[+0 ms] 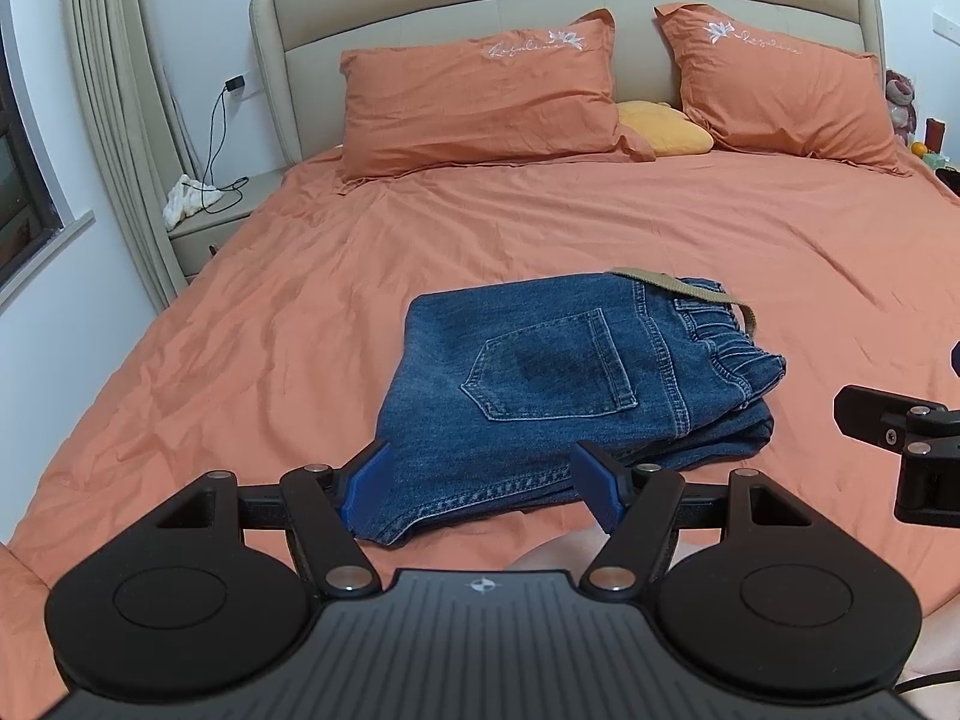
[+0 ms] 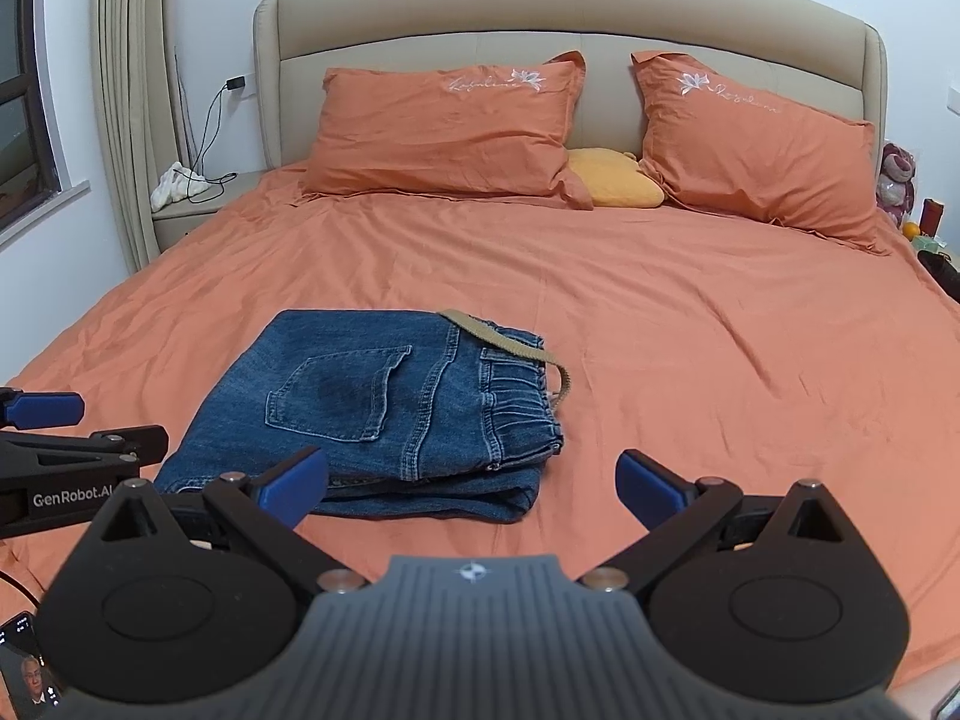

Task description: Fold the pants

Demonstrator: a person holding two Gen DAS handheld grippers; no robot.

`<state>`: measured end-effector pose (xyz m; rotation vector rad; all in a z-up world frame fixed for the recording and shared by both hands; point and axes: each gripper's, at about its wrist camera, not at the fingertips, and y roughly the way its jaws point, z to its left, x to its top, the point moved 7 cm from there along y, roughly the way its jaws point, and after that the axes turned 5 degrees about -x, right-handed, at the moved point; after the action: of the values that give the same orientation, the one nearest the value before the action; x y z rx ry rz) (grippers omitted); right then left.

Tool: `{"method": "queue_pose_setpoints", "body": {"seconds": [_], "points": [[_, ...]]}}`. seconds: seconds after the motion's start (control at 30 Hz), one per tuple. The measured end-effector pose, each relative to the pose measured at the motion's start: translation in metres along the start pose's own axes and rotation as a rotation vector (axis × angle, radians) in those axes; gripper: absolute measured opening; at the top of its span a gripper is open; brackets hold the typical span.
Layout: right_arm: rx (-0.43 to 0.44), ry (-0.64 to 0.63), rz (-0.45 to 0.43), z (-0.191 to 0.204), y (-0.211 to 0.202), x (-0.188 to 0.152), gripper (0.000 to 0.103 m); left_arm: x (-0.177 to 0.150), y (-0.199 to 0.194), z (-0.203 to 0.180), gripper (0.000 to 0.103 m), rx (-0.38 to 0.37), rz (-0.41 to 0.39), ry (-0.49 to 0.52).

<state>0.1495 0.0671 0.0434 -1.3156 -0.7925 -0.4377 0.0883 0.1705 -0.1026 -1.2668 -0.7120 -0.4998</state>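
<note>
From the left wrist view, the jeans point(image 1: 576, 402) lie on the orange bedspread point(image 1: 240, 360) near the foot of the bed, already stacked into a compact bundle, back pocket point(image 1: 549, 363) facing up and the elastic waistband point(image 1: 726, 348) turned toward the right. A khaki belt point(image 1: 684, 291) trails loose off the waistband end. The left gripper point(image 1: 486, 483) hovers just short of the bundle's near edge, its blue pads spread wide with nothing between them but air; the denim hem shows behind the gap, not pinched. At the right edge, part of the right gripper point(image 1: 900, 438) pokes in, too cut off here to read.

Over to the right wrist view, and the same bundle point(image 2: 384, 414) sits left of centre, layers visible along its near side, fairly square and tidy. The right gripper point(image 2: 474, 483) is held wide open, empty, with the bundle's near right corner just ahead of its left pad. The left gripper's blue fingertip point(image 2: 48, 409) peeks in at the far left.

My read: the folding looks finished or all but finished. What could remain is tucking that stray belt, or a last press to flatten the stack. Both tools look clear of the cloth.
</note>
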Motion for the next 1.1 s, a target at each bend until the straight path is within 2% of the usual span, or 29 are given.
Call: {"method": "queue_pose_setpoints", "body": {"seconds": [0.6, 1.1], "points": [[0.009, 0.004, -0.008, 0.001, -0.007, 0.003, 0.097, 0.003, -0.008, 0.000, 0.080, -0.009, -0.023, 0.006], [0.016, 0.020, -0.016, -0.001, -0.012, 0.001, 0.097, 0.003, -0.015, 0.003, 0.079, 0.012, -0.037, -0.003]]}}
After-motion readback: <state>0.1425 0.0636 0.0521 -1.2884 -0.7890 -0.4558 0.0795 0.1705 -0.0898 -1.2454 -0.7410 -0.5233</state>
